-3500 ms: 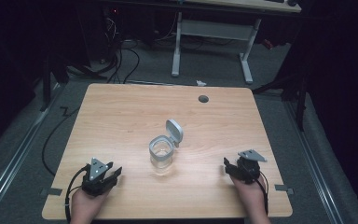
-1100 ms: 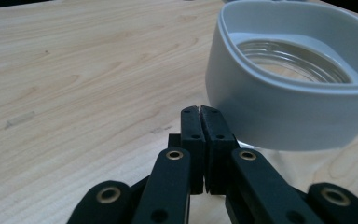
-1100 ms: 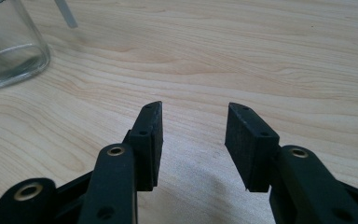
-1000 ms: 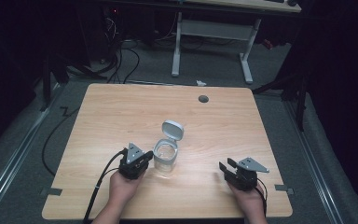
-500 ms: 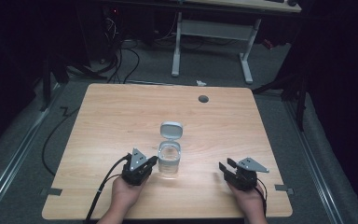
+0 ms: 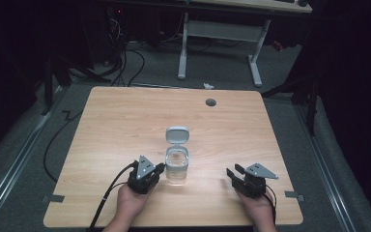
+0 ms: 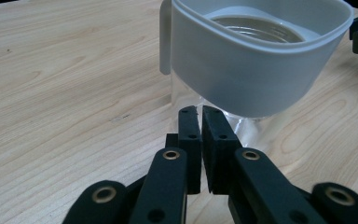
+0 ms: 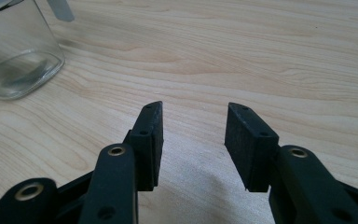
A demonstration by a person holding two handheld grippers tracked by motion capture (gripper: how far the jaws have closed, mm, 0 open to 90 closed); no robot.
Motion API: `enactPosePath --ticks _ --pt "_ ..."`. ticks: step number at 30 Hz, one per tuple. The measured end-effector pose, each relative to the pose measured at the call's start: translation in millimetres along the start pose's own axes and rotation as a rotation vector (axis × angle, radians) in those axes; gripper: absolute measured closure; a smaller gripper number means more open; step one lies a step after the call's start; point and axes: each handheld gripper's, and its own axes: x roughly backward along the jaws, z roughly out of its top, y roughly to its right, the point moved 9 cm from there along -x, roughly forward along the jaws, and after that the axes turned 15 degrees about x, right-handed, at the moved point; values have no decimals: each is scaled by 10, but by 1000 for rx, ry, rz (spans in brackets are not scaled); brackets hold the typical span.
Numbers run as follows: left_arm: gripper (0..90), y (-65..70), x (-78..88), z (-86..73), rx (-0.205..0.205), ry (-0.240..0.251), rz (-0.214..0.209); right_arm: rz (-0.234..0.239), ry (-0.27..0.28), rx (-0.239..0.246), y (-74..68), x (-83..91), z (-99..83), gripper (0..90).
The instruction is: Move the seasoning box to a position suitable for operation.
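One wooden counter carries everything here; it is pale, with a single round dark hole near its far edge. Beyond it on the floor stands one white desk frame among dark cables.

On the counter there is one container: a clear jar with rounded corners, standing upright a little nearer the person than the middle of the board. A grey plastic collar rings its mouth, and one grey flip lid is hinged to that collar and swung open, tipped back on the far side. The mouth is uncovered. Through the glass in the right gripper view the base of the jar shows clear with nothing solid inside; whether any liquid is in it I cannot tell.

Two hands come in from the near edge, each with one pair of tongs. The left tongs lie just beside the jar's left side, tips pointing at it. In the left gripper view the left tongs are pressed almost together with only a thin slit between the black pads, pinching nothing, their tips right at the glass below the collar; whether they touch it I cannot tell.

The right tongs rest on the counter well apart from the jar, on its right. In the right gripper view the right tongs stand spread wide, bare wood between the two pads.
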Motion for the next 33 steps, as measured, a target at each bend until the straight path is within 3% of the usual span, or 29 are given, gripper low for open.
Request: enactPosePath --ticks 8,11,14,17,19,22,23,27,33 --pt "839 -69 115 37 3 15 7 -20 10 -6 15 2 29 567" --pt "845 -59 179 -18 -27 9 -2 -24 21 -2 -25 9 86 615" --pt "827 -51 205 -62 -18 -1 -13 -21 18 6 -75 -3 119 632" --pt "827 -63 259 -143 -30 -9 -25 24 3 11 -198 -55 173 631" --pt "836 -50 275 -189 -15 -33 -26 30 -11 38 -273 -100 211 677" --pt "845 15 277 -204 23 -41 -46 79 -28 79 -404 -188 279 717" --pt "849 31 273 -227 19 -48 -50 90 -28 91 -453 -239 322 756" --pt "857 112 250 -363 -11 -87 -74 110 -31 77 -501 -387 435 829" --pt "873 157 181 -428 -10 -99 -84 107 -7 61 -511 -505 635 887"
